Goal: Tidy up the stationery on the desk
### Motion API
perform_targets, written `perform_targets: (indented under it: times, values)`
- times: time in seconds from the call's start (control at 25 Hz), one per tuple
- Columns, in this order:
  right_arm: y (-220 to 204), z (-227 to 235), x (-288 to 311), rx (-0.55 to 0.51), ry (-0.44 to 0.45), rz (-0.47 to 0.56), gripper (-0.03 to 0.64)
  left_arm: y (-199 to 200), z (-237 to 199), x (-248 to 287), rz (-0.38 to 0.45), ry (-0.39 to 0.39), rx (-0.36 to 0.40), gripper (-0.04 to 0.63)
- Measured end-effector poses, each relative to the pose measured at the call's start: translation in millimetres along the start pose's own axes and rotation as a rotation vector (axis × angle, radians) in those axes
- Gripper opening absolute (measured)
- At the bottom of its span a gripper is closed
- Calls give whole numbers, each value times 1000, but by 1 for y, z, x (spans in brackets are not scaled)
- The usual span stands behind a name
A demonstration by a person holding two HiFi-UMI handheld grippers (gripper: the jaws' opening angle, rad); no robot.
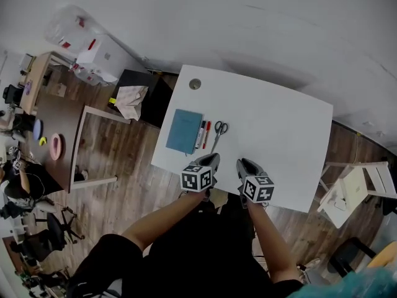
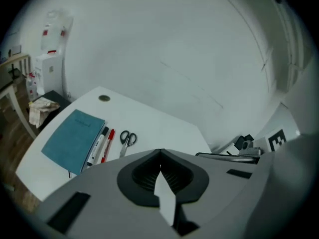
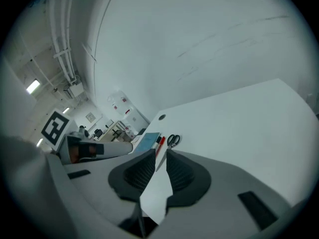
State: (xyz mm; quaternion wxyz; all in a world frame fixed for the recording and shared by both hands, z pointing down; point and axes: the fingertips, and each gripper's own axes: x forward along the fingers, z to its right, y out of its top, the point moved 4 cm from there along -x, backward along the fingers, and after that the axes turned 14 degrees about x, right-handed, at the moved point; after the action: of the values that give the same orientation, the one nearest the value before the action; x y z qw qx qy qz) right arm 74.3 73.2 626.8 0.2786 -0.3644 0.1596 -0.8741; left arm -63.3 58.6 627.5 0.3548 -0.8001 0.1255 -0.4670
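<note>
- The left gripper (image 2: 159, 153) has its jaws pressed together with nothing between them. If it went for an item like this, it would nudge the item instead of taking it.
- The right gripper (image 3: 160, 158) has its jaws a narrow slit apart and holds nothing. That gap looks too slim to straddle anything thicker than a pen.
- The two grippers hang side by side over the near edge of the worktop (image 1: 273, 123). A careless sideways swing could knock one against the other.
- Ahead of the left jaws and slightly left lie the scissors (image 1: 219, 134), then the red marker (image 1: 207, 134), the black marker (image 1: 200, 134) and the blue notebook (image 1: 184, 131). They lie side by side in a neat row, all well apart from both jaws.
- The notebook lies close to the worktop's left edge, so a push from the right could slide it off, towards the floor.
- Ahead and right of the right jaws the worktop is bare, which leaves plenty of room to move. A round grommet (image 1: 195, 84) sits beyond the row, by the far edge near the wall.
</note>
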Motion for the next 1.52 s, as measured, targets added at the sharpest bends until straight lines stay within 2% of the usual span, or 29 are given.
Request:
perform_targets:
  times: [0.2, 0.32, 0.56, 0.8, 1.04, 1.24, 1.52]
  values:
    - [-25, -40, -40, 3, -113, 141, 80, 9, 25, -79, 211, -49, 271, 12]
    - [-50, -75, -59, 12, -171, 218, 80, 1, 36, -123, 264, -118, 356, 12]
    - [-87, -169, -86, -69, -180, 342, 49, -17, 48, -192, 335, -234, 425, 12]
    - [-94, -223, -130, -214, -222, 497, 48, -9, 58, -243, 441, -191, 448, 13]
    - [-99, -241, -165, -303, -232, 584, 37, -3, 80, -270, 530, -121, 496, 12]
    - [-110, -241, -198, -332, -203, 607, 32, -16, 117, -280, 538, -93, 493, 13]
    - [-133, -221, -231, -326, -172, 596, 31, -38, 161, -290, 549, -60, 533, 12]
